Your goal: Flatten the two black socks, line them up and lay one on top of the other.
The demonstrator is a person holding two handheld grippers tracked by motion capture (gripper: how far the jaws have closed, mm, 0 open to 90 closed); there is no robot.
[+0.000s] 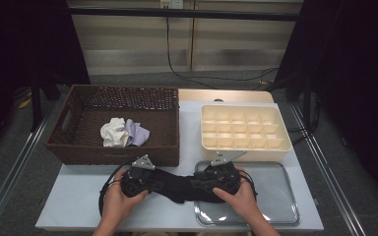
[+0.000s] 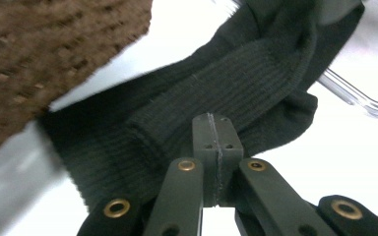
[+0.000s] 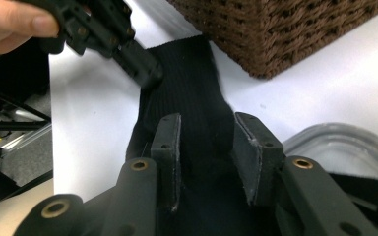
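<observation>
A black ribbed sock (image 1: 179, 189) lies stretched across the white table between my two grippers. My left gripper (image 1: 158, 184) comes in from the left; in its own view the left gripper (image 2: 215, 120) has its jaws pressed together with the sock (image 2: 226, 83) bunched around the tips. In the right gripper view that left gripper (image 3: 145, 66) pinches the far end of the sock (image 3: 187, 83). My right gripper (image 1: 195, 187) points left at the tray's near edge. Its own view shows the right gripper (image 3: 209, 128) with jaws apart and the sock bulging loosely between them.
A brown wicker basket (image 1: 113, 152) stands at the back left, holding a white cloth (image 1: 113, 132) and a lilac cloth (image 1: 137, 132). A cream compartment box (image 1: 246, 105) sits at the back right. A clear shallow tray (image 1: 275, 201) lies under my right hand.
</observation>
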